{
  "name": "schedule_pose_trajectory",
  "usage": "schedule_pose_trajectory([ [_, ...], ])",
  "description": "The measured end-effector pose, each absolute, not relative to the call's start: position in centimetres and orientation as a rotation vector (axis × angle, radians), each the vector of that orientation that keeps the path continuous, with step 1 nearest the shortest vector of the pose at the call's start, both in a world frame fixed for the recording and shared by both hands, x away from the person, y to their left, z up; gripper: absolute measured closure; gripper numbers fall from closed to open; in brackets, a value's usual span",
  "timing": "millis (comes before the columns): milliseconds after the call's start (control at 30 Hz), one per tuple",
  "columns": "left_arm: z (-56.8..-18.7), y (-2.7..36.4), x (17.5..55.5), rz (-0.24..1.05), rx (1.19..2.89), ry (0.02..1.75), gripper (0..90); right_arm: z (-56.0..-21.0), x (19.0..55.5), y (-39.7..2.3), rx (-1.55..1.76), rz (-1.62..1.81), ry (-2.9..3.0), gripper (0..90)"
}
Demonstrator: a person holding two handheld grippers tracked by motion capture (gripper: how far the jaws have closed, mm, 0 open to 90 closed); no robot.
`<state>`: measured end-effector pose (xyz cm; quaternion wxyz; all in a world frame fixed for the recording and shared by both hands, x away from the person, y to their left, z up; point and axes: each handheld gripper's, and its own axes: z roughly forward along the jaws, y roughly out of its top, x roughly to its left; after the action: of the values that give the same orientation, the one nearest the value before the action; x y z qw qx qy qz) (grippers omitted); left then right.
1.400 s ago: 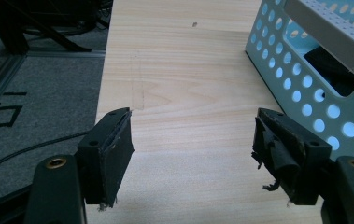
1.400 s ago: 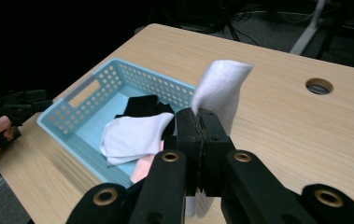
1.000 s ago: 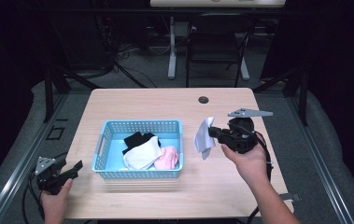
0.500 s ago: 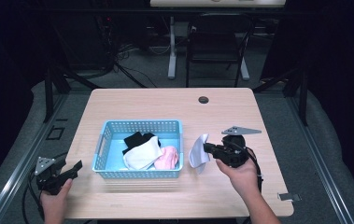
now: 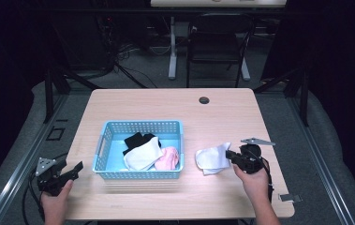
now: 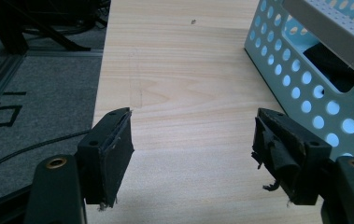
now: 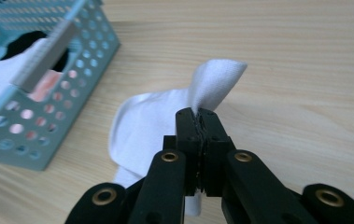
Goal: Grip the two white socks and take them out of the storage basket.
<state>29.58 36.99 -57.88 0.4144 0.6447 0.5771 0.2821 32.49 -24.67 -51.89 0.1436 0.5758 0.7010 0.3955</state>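
Pinching a fold of soft white cloth between its flat black jaws, the right gripper holds it crumpled on the pale wood-grain worktop, just beside the perforated blue plastic basket. The left gripper rests at the worktop's near left edge, its worn padded jaws spread wide with nothing between them.

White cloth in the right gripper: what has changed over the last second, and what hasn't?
The right gripper, shut on the white cloth, came down toward the person and laid most of it on the table beside the blue basket. The left gripper, open, and the basket's contents kept their places.
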Motion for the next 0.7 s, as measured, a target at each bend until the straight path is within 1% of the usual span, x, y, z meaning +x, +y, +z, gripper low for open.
schedule_pose_trajectory([
  [333,-57.9,36.9,29.6,0.705,1.624,1.449,28.5,-53.9,32.7,-25.9,1.726,1.135,1.976,88.2],
  [500,-57.9,36.8,29.7,0.702,1.630,1.440,28.4,-54.0,32.5,-25.9,1.714,1.120,1.976,87.2],
  [567,-57.9,36.8,29.7,0.702,1.630,1.440,28.5,-54.0,32.5,-25.9,1.712,1.122,1.961,83.8],
  [700,-57.9,36.9,29.7,0.699,1.619,1.448,28.5,-53.8,32.3,-25.9,1.679,1.157,1.922,66.1],
])
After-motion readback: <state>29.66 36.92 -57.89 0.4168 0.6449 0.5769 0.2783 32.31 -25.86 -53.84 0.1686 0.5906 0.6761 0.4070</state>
